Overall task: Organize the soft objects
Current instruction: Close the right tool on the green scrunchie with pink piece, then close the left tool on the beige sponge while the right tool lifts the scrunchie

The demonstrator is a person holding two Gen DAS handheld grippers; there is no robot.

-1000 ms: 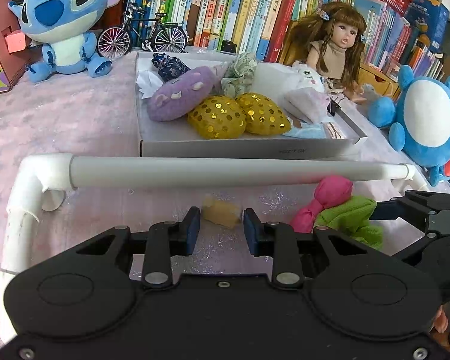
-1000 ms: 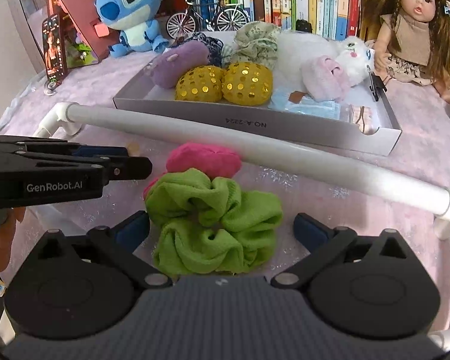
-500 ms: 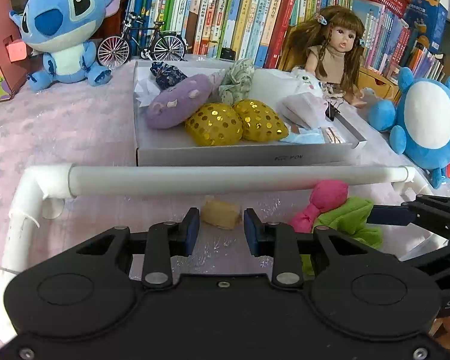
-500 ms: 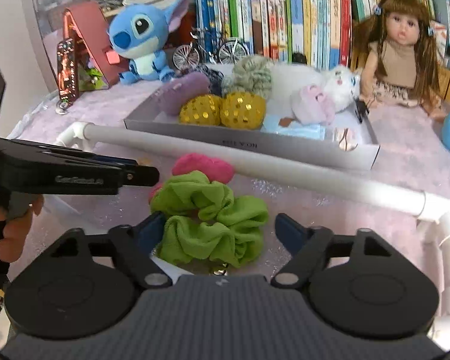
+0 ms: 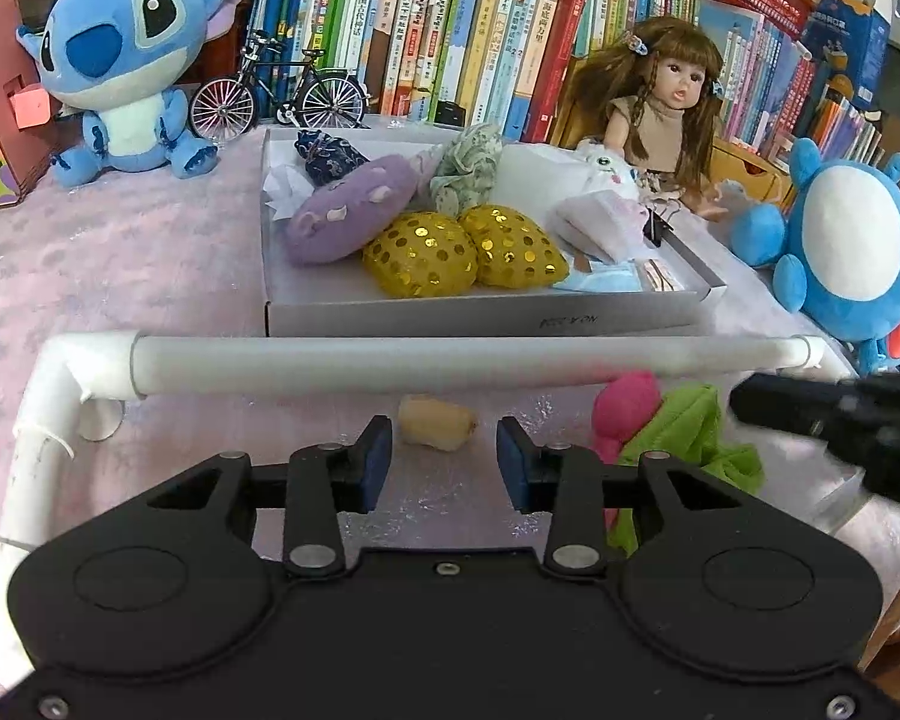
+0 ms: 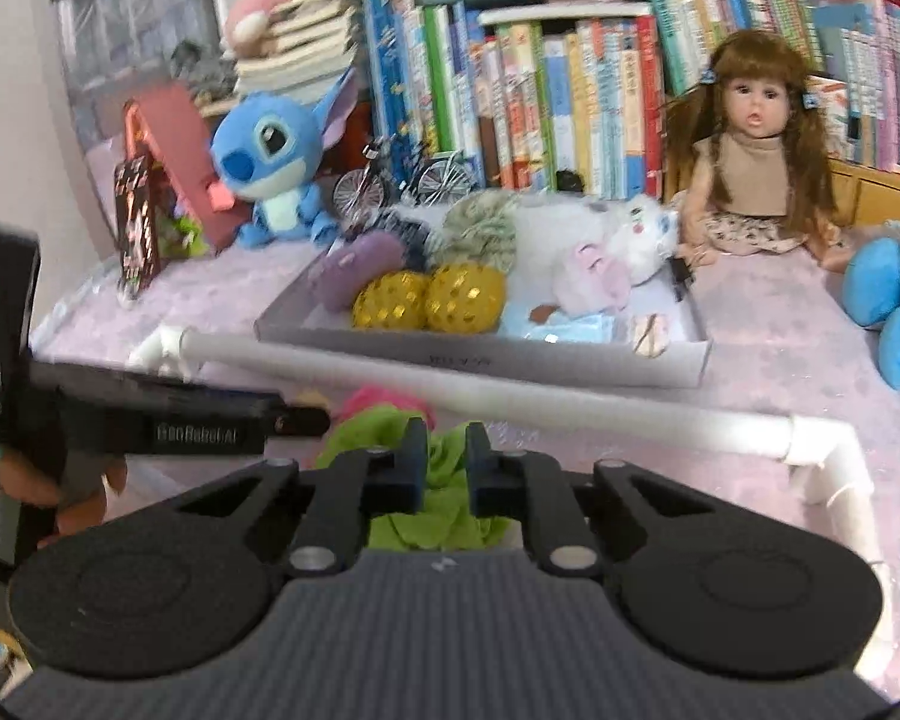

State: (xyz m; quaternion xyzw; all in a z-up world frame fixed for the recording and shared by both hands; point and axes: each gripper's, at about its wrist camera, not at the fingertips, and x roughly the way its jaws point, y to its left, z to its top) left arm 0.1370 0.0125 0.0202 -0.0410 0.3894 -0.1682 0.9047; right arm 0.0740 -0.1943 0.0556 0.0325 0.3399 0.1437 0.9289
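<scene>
Soft objects, sorted by size around the grey tray, which rests on a pink cloth just behind a white pipe rail.

Blue round plush: right of the tray, on the cloth.
Blue long-eared plush: seated left of the tray's back corner.
Doll: seated behind the tray's right side, against a row of books.
White cat plush: inside the tray, at the back right.
Purple cushion: inside the tray, left.
Two gold sequin pouches: inside the tray, touching each other at the front wall.
Green scrunchie: in front of the rail, nearer than the tray, clamped between the right gripper, whose jaws have just been closing and now pinch the fabric.
Pink scrunchie: touching the green one, just in front of the rail.
Small tan piece: in front of the rail, ahead of the left gripper.

Left gripper: jaws have just been opening, parted, nothing between the pads; the tan piece lies beyond its tips.
</scene>
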